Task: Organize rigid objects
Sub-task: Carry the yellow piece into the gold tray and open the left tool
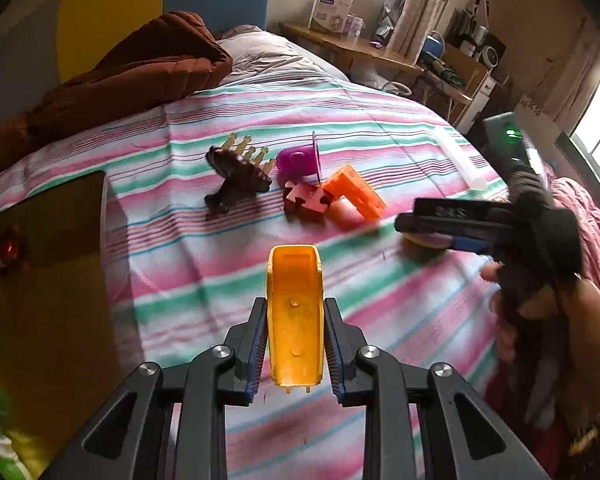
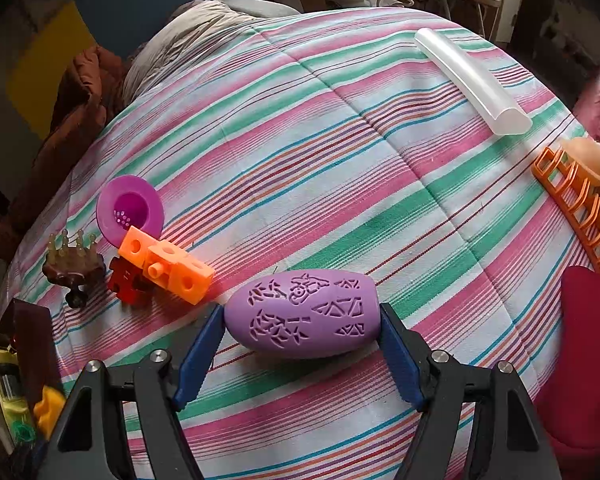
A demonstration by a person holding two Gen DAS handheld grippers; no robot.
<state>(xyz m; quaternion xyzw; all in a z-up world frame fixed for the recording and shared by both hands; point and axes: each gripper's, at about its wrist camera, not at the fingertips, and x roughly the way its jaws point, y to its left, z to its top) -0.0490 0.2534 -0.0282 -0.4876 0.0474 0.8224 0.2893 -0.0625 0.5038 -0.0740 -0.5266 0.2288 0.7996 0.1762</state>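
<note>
Seen from the left wrist, the left gripper [image 1: 296, 344] was clenched on a yellow plastic scoop-shaped piece [image 1: 295, 312], held clear above the striped bedspread [image 1: 204, 280]. Beyond it, a small cluster lay close together near the middle of the bed: a brown claw hair clip [image 1: 236, 178], a purple strainer cup [image 1: 298, 160], a red puzzle piece [image 1: 306, 198] and an orange block piece [image 1: 354, 192], the last three touching or nearly so. At the right, the right gripper [image 1: 432, 222] reached in over the bed, the person's hand [image 1: 540, 308] behind it.

Seen from the right wrist, the right gripper [image 2: 302, 344] had its blue pads pressed against both ends of a purple carved egg-shaped object [image 2: 304, 316], grasping it low over the cloth. The same cluster sat to the left. Well apart, toward the far right edge, a translucent tube [image 2: 472, 80] and an orange rack [image 2: 576, 208] remained ungathered.

By the look of it, the sorting was partway through: four pieces grouped, two in hand, at least two left.
</note>
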